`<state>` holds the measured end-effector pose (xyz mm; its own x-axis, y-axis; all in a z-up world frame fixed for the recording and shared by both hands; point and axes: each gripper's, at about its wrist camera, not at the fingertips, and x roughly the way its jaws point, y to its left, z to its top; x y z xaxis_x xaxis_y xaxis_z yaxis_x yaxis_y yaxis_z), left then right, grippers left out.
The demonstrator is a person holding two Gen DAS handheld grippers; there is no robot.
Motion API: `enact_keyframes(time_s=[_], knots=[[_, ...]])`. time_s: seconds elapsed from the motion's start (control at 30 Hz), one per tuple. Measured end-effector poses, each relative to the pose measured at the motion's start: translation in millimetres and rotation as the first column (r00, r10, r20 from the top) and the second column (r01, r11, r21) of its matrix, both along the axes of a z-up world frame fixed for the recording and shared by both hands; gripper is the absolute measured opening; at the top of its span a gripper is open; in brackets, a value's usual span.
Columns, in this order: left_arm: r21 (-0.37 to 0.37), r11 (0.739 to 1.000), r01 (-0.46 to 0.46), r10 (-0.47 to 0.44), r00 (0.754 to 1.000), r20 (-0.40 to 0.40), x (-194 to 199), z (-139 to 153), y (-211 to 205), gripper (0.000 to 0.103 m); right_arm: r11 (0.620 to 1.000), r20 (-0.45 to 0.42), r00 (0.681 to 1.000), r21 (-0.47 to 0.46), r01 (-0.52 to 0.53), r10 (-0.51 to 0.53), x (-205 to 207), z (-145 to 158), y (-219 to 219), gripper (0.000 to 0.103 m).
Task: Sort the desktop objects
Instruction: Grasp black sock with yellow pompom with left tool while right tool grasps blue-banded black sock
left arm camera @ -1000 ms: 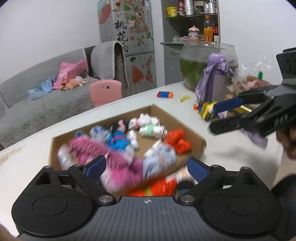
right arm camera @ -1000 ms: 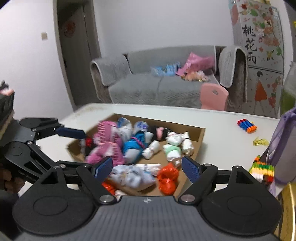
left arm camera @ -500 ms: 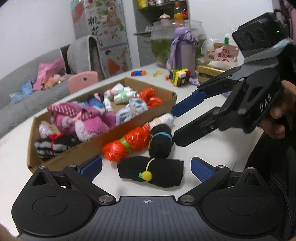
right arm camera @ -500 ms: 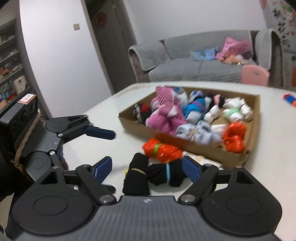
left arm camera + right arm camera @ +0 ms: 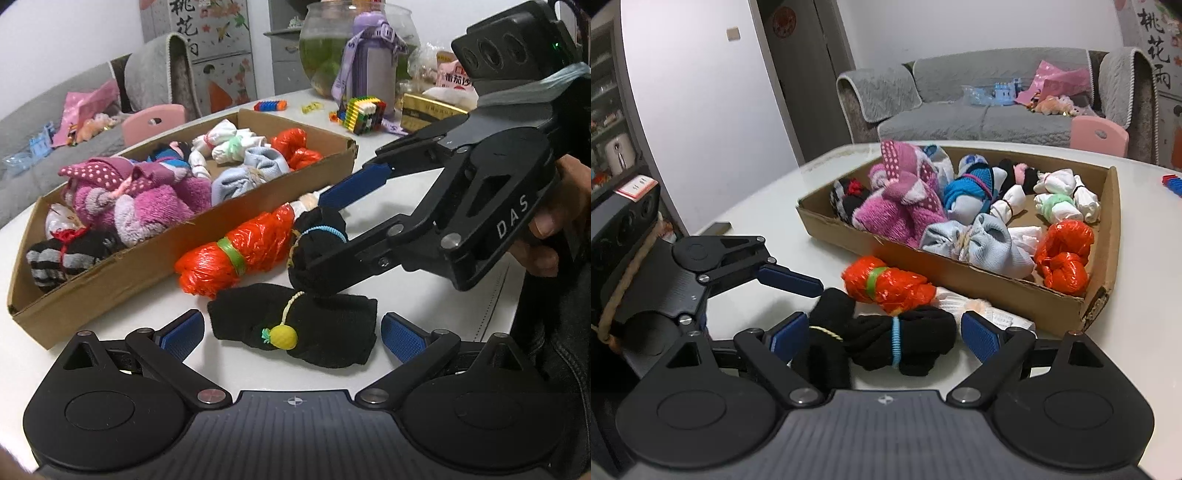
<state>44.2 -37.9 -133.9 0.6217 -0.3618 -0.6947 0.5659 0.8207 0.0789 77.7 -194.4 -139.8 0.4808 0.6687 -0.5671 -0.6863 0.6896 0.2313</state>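
Two black sock bundles lie on the white table in front of a cardboard tray [image 5: 110, 273] [image 5: 997, 277] that holds several rolled socks. The bundle with a yellow pineapple charm [image 5: 295, 328] [image 5: 827, 325] lies between the pads of my left gripper [image 5: 291, 334] [image 5: 809, 302], which is open and not touching it. The bundle with a blue band [image 5: 905, 339] [image 5: 321, 236] lies between the jaws of my right gripper [image 5: 886, 336] [image 5: 314, 232]. Those jaws are opening and the pads stand clear of it. An orange plastic bundle [image 5: 240, 251] [image 5: 886, 284] lies beside the tray.
A white sock roll [image 5: 979, 310] lies behind the black bundles against the tray wall. At the table's far side stand a fish bowl [image 5: 325, 48], a purple bottle [image 5: 369, 70], a block toy [image 5: 364, 112] and snack packs [image 5: 454, 79]. A grey sofa [image 5: 979, 118] is beyond.
Both grippers have come down and in toward the table. The black bundles, hidden a second ago, now lie between the fingers, and the right jaws stand a little wider.
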Motion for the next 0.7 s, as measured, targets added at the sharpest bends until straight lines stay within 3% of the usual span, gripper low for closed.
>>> enact_keyframes(time_s=[0.17,0.3,0.43,0.7], knots=[[-0.047,0.999,-0.022,0.021,0.999,-0.031,7.5,-3.3,2.4,0.103,1.0,0.015,1.0,-0.001,-0.005,0.005,-4.7,-3.1,2.1,0.089],[-0.058,0.998,-0.033,0.031,0.999,-0.036,6.4,-2.1,4.3,0.097,0.999,0.011,1.0,-0.032,-0.008,0.008,-9.0,-5.6,5.9,0.065],[-0.061,0.997,-0.047,0.045,0.998,-0.04,4.6,0.5,8.2,0.091,1.0,0.015,1.0,-0.027,-0.015,0.016,-12.9,-5.0,7.4,0.064],[-0.041,0.997,-0.065,0.063,0.997,-0.051,-5.0,4.5,22.6,0.087,0.999,-0.008,1.0,0.032,0.012,-0.012,-16.3,-0.3,-7.8,0.064]])
